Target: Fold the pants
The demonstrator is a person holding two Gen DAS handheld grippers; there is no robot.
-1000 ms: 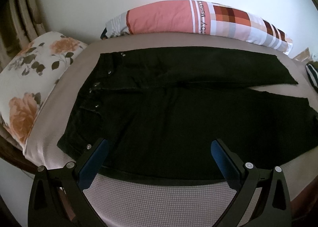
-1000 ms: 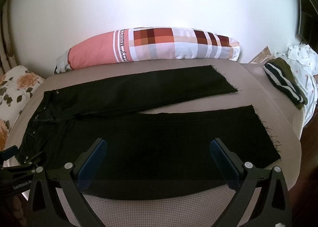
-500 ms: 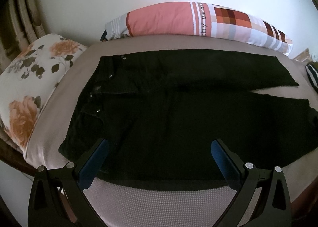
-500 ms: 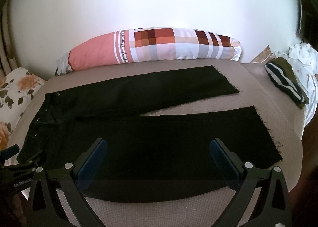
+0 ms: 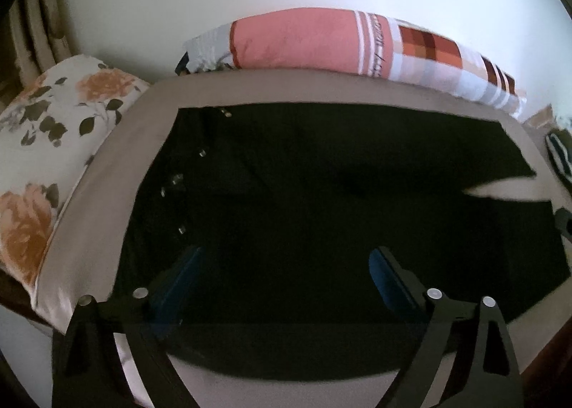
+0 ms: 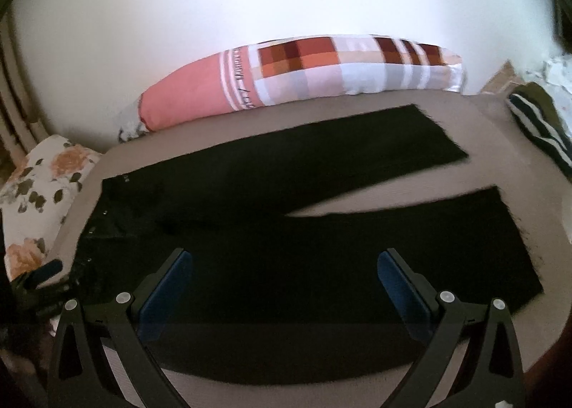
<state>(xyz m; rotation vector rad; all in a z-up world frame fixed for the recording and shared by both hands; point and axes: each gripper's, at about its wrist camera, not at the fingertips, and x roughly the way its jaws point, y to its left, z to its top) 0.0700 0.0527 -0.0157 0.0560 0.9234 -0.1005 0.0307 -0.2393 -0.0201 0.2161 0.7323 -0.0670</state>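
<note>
The black pants [image 6: 271,265] look soft, limp and fairly heavy on the bed [image 6: 500,165], best pinched along the near edge, with the left gripper [image 5: 282,275] fingers closing on nothing and the right gripper [image 6: 284,283] fingers wide

Hand-held gripper [image 6: 284,283] — black frame, blue pads, silver screws.

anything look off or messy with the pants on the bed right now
Nothing much. The black pants lie flat on the bed, legs spread in a V. Only the leg hems look frayed, with loose threads along the cut ends.
</note>
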